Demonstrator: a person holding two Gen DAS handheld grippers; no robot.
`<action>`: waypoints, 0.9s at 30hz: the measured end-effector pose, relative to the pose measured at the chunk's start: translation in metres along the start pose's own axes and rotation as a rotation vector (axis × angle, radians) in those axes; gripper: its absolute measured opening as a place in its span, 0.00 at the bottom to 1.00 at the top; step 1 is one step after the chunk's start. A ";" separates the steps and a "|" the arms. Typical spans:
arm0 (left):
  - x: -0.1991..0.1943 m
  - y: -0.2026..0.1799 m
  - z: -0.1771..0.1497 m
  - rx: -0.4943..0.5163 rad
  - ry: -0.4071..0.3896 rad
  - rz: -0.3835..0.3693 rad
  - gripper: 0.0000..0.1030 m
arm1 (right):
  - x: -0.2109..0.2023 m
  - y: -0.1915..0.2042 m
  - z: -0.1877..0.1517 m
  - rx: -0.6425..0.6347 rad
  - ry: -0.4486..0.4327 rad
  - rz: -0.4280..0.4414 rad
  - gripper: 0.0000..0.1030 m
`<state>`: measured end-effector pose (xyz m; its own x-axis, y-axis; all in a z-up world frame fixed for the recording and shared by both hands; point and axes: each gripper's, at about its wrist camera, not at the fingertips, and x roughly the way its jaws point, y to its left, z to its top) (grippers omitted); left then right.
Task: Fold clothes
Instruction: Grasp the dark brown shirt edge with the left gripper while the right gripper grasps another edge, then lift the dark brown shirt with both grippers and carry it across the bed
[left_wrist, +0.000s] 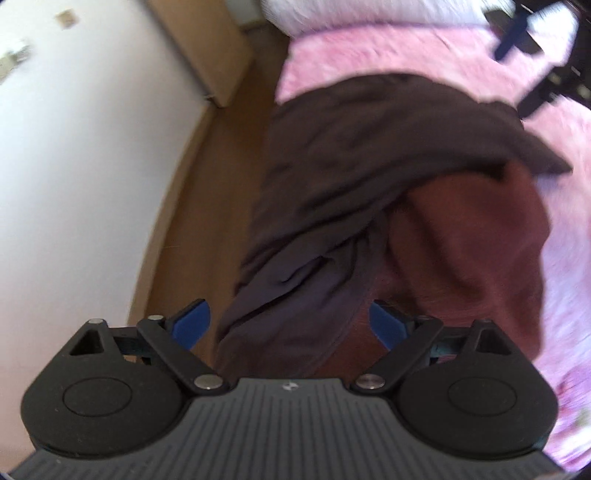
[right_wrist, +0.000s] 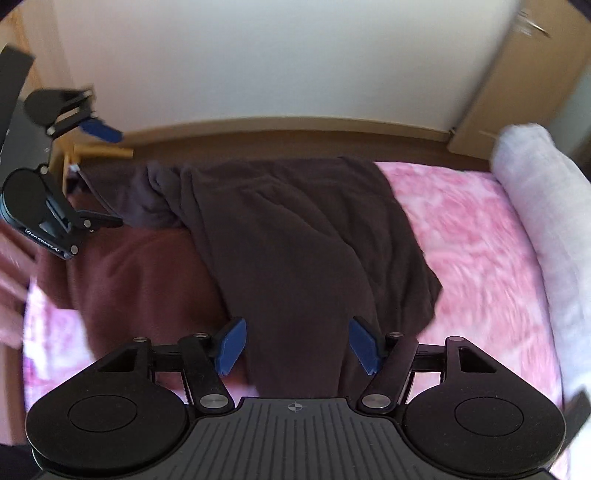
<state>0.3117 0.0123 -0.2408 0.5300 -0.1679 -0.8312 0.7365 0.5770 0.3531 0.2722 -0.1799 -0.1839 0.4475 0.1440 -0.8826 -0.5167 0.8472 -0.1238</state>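
A dark brown garment (left_wrist: 351, 155) lies crumpled on a pink bedspread (left_wrist: 388, 51), partly draped over a reddish-brown cloth (left_wrist: 480, 251). My left gripper (left_wrist: 290, 325) is open just above the garment's near end, with nothing between its blue pads. In the right wrist view the garment (right_wrist: 303, 236) runs across the bed toward my right gripper (right_wrist: 295, 345), which is open with the garment's edge lying below its jaws. The left gripper (right_wrist: 99, 173) shows at the left of that view, open, over the garment's far end. The reddish-brown cloth (right_wrist: 147, 280) lies to the left.
The bed's edge drops to a wooden floor (left_wrist: 207, 184) beside a white wall (left_wrist: 74, 166). A white pillow (right_wrist: 535, 192) lies at the head of the bed. A wooden cabinet (right_wrist: 491, 99) stands in the corner. A wooden rail (right_wrist: 99, 151) stands by the bedside.
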 end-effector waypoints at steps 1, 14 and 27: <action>0.009 0.001 -0.001 0.016 0.006 -0.013 0.79 | 0.012 0.002 0.004 -0.029 0.015 -0.001 0.63; -0.014 0.052 0.014 -0.099 -0.067 -0.066 0.06 | 0.021 -0.024 0.030 -0.032 0.043 0.049 0.10; -0.169 -0.054 0.069 -0.011 -0.397 -0.029 0.03 | -0.130 -0.037 -0.058 0.184 -0.160 -0.138 0.00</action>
<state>0.2112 -0.0458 -0.0894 0.6319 -0.4786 -0.6096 0.7500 0.5760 0.3253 0.1908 -0.2591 -0.0906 0.6219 0.0871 -0.7782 -0.3079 0.9410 -0.1407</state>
